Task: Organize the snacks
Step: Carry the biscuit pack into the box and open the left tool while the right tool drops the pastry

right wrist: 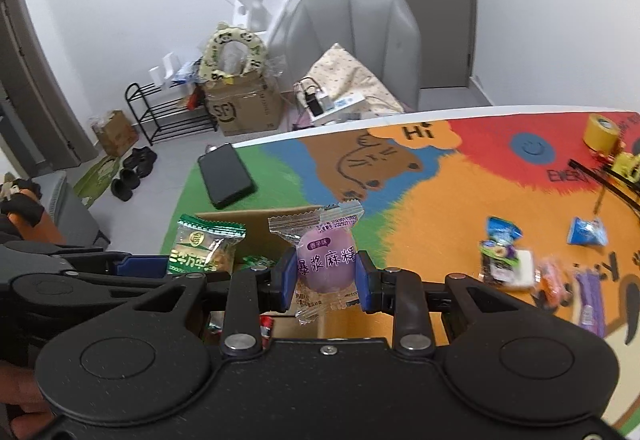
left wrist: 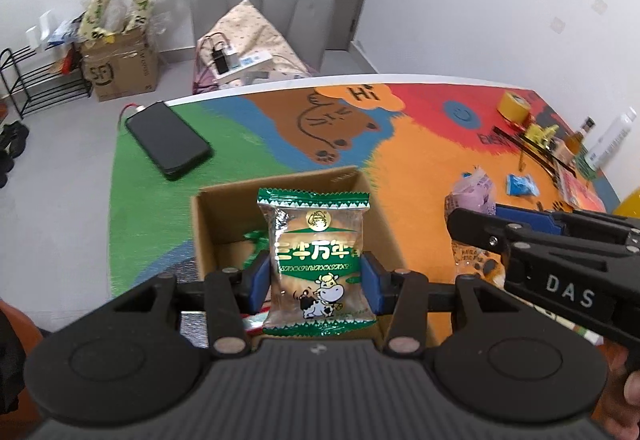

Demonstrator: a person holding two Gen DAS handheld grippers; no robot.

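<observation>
My left gripper (left wrist: 316, 276) is shut on a green-edged biscuit packet with a cow on it (left wrist: 316, 256), held upright above an open cardboard box (left wrist: 208, 224); the packet also shows in the right wrist view (right wrist: 204, 248). My right gripper (right wrist: 325, 276) is shut on a clear packet holding a purple mochi (right wrist: 326, 264), just right of the box (right wrist: 256, 220). The right gripper also shows in the left wrist view (left wrist: 472, 224) beside the box. Green wrappers (left wrist: 254, 240) lie inside the box.
Several loose snack packets (right wrist: 504, 256) lie on the colourful mat (right wrist: 440, 200) to the right. A black phone (left wrist: 168, 140) lies at the table's far left. A yellow tape roll (left wrist: 514, 106) and bottles (left wrist: 608, 140) stand at the far right. A grey chair (left wrist: 264, 0) is behind the table.
</observation>
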